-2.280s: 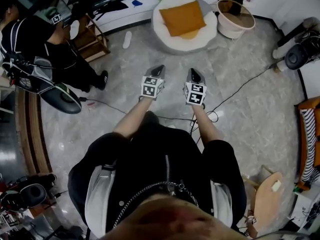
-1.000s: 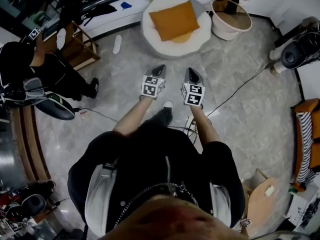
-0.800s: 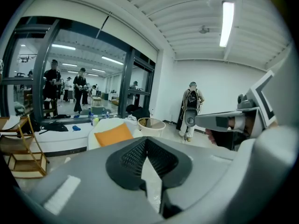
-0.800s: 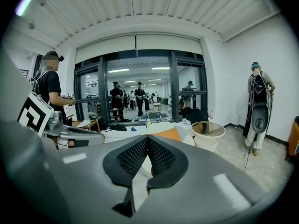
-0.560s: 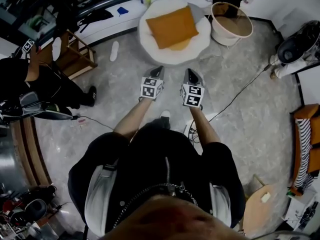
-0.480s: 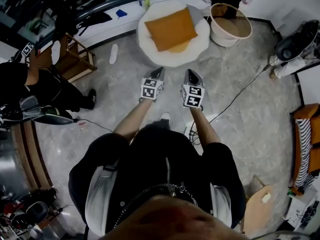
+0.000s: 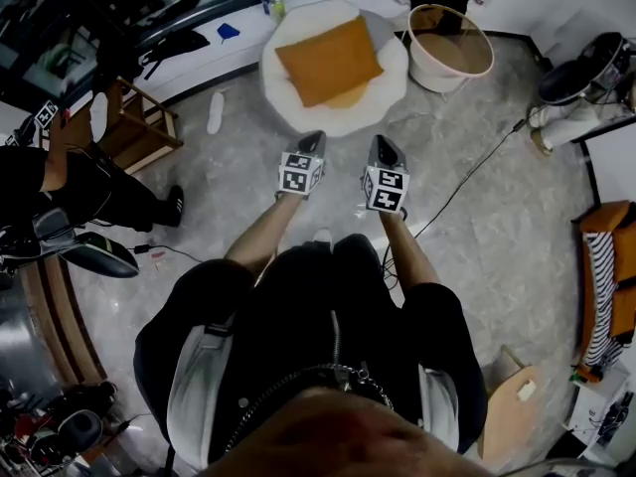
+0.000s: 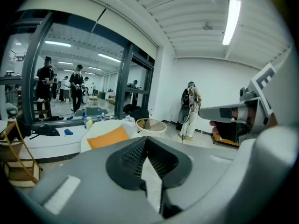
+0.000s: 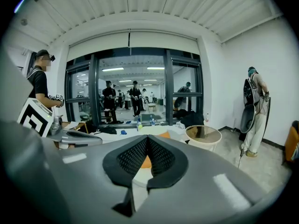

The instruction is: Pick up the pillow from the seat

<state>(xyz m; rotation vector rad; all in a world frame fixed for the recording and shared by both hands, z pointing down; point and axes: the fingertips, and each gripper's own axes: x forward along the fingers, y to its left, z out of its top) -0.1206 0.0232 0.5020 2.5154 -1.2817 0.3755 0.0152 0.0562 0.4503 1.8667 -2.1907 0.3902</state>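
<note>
On my feed I see a black jacket [image 7: 298, 306] with short sleeves, a zip [image 7: 332, 338] down the front and a silver chain [image 7: 288, 378] slung across the chest. Pale grey straps [image 7: 194, 391] run over both shoulders. The left gripper [image 7: 315, 137] and right gripper [image 7: 384, 141] share smooth grey shells, dark mesh-textured pads [image 8: 133, 155], and each carries a marker cube [image 7: 300, 173] of black-and-white squares.

In the right gripper view we catch only a sliver of the orange pillow [image 9: 145, 162] under the closed jaws (the right gripper [image 9: 147, 139] covers the rest). In the head view the bottles [image 7: 270, 6] behind the seat [image 7: 328, 122] are too small for us to identify, and the right edge cuts off the striped cloth [image 7: 599, 286]
</note>
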